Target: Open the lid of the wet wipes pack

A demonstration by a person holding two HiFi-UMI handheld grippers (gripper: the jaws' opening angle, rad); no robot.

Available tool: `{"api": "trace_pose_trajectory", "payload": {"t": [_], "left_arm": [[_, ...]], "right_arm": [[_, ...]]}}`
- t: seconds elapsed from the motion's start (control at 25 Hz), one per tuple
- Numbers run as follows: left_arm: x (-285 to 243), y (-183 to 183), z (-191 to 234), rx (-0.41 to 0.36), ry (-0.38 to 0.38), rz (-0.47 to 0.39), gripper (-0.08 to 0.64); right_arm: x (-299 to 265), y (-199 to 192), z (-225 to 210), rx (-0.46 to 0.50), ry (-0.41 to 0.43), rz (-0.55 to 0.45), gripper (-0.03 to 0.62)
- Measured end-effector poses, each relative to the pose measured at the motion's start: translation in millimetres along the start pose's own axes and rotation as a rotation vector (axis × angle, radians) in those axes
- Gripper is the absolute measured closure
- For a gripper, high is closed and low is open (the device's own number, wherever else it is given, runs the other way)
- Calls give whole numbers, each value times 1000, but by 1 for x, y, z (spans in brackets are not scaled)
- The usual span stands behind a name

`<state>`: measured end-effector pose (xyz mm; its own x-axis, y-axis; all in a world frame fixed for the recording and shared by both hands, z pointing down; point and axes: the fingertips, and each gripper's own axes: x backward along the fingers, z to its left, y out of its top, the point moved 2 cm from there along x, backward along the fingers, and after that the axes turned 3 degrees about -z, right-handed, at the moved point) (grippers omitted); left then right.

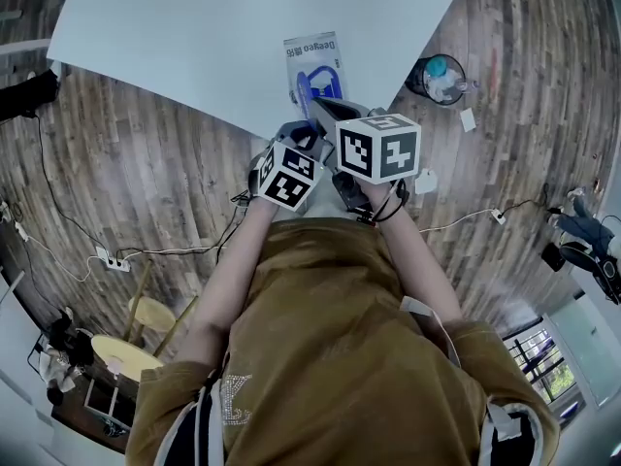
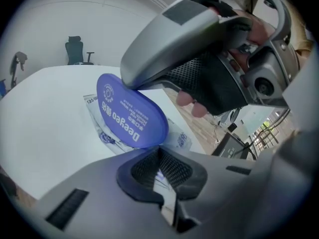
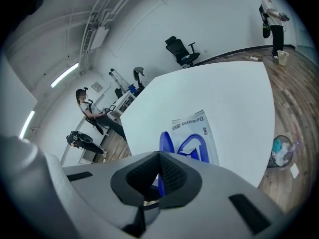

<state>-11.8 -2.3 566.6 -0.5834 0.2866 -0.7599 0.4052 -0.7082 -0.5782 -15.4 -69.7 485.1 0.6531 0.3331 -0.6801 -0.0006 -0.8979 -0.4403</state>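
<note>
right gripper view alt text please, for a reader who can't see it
A wet wipes pack lies on a white table with its blue lid raised upright, the lid's near edge pinched in the shut claw of the right gripper in the foreground. An office chair and several people are in the room behind.

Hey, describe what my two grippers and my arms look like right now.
Both the left gripper and the right gripper have smooth grey shells, with black ribbed pads forming a V-shaped notch. Each carries a white cube printed with black square markers. You wear a loose brown top with short sleeves, and a dark strap or cord loops at the right wrist.
</note>
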Motion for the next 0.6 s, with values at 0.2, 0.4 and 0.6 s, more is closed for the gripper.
{"api": "trace_pose_trajectory", "payload": {"t": [0.2,0.4,0.6], "left_arm": [[-2,2,-2,-11,-5,-7,558],[0,3,-1,9,-6,-31,558],[20,6,4,44,10,-101,558]], "right_arm": [[5,0,-8,-12,-10,-3,584],[5,0,-10,-10,-19,-8,584],[6,0,-10,-19,-14,-17,584]]}}
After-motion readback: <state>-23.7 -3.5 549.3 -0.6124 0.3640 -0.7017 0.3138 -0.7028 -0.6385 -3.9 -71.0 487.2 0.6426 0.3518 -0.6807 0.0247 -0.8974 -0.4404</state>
